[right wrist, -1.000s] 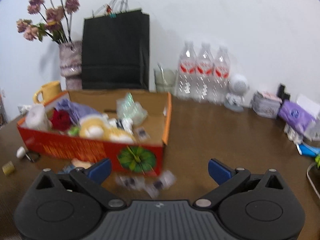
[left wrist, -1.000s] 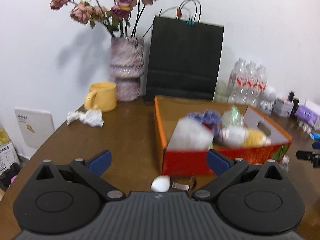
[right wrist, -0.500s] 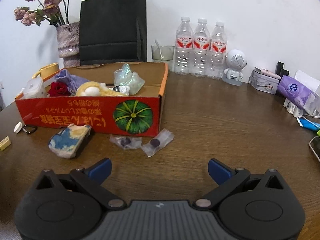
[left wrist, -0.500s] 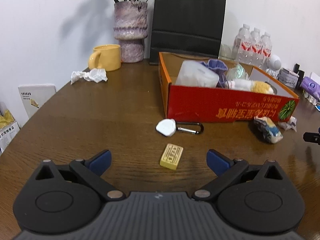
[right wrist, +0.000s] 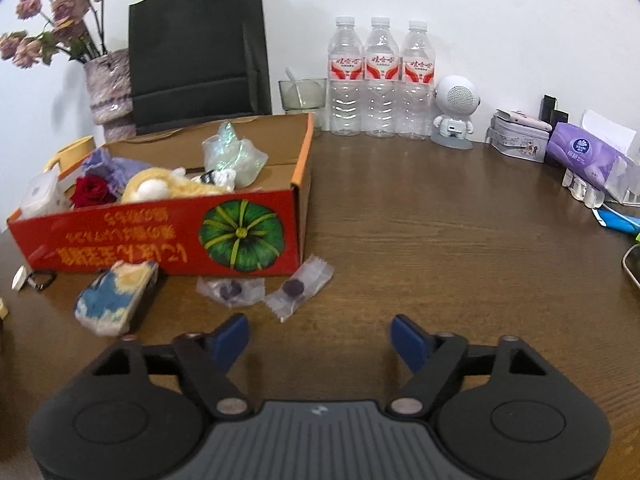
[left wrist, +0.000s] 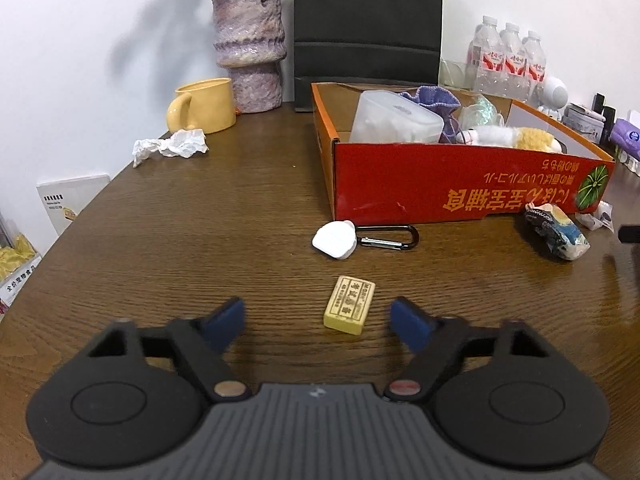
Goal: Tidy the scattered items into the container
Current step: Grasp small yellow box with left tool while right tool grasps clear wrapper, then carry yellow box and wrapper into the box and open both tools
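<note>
A red cardboard box (left wrist: 460,184) (right wrist: 160,236) holds several items. In front of it on the wooden table lie a yellow eraser-like block (left wrist: 349,309), a white tag on a black carabiner (left wrist: 336,239), a blue and white snack pack (left wrist: 558,232) (right wrist: 114,300) and two clear wrapped candies (right wrist: 230,290) (right wrist: 298,288). My left gripper (left wrist: 318,322) is open and empty, with the yellow block just ahead between its fingers. My right gripper (right wrist: 320,338) is open and empty, just short of the candies.
A crumpled tissue (left wrist: 172,146), a yellow mug (left wrist: 204,106), a purple vase (left wrist: 250,48) and a black paper bag (left wrist: 368,28) stand behind the box. Water bottles (right wrist: 380,76), a robot speaker (right wrist: 456,114), a tin (right wrist: 520,140) and a tissue pack (right wrist: 588,156) line the back right.
Both grippers have tilted down toward the table and moved closer to the loose items. The yellow block now lies between my left fingers; the candies are nearer my right gripper.
</note>
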The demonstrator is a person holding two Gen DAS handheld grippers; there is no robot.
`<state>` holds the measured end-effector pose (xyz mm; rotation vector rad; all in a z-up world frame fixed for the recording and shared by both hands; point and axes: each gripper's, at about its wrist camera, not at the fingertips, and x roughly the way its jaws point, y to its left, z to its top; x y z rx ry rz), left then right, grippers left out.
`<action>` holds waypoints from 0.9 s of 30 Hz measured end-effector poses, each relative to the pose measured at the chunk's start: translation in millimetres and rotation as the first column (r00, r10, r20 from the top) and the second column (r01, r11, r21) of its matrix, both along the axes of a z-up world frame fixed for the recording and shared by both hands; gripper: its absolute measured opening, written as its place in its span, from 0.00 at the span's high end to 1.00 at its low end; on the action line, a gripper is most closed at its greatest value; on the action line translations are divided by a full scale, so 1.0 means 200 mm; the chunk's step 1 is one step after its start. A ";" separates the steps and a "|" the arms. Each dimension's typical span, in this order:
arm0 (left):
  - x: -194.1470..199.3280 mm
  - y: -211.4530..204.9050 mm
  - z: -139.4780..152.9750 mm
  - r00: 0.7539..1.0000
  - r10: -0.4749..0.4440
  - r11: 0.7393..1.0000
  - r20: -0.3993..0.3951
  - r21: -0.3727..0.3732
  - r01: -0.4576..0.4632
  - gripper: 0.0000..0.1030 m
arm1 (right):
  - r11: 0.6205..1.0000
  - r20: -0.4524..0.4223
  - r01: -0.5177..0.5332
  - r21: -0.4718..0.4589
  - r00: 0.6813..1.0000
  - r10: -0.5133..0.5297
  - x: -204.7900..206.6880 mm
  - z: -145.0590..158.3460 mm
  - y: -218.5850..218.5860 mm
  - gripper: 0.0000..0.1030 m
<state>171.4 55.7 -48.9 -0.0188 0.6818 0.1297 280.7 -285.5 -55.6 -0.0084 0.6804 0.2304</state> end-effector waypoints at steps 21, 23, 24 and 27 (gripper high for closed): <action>0.03 -0.05 0.00 0.998 -0.055 0.998 0.041 -0.010 0.055 0.78 | 1.000 0.006 -0.017 -0.008 1.000 0.017 0.09 -0.01 0.10 0.80; 0.03 -0.05 0.00 0.998 -0.055 0.998 0.042 -0.013 0.056 0.78 | 1.000 0.022 -0.013 0.007 1.000 0.013 0.07 0.00 0.09 0.81; 0.03 -0.05 0.00 0.998 -0.055 0.998 0.044 -0.015 0.055 0.78 | 1.000 0.031 -0.011 0.012 0.999 0.010 0.05 0.01 0.08 0.81; 0.02 -0.05 0.00 0.998 -0.049 0.999 0.049 -0.020 0.050 0.79 | 0.999 0.055 -0.004 0.032 0.998 0.002 0.01 0.03 0.06 0.81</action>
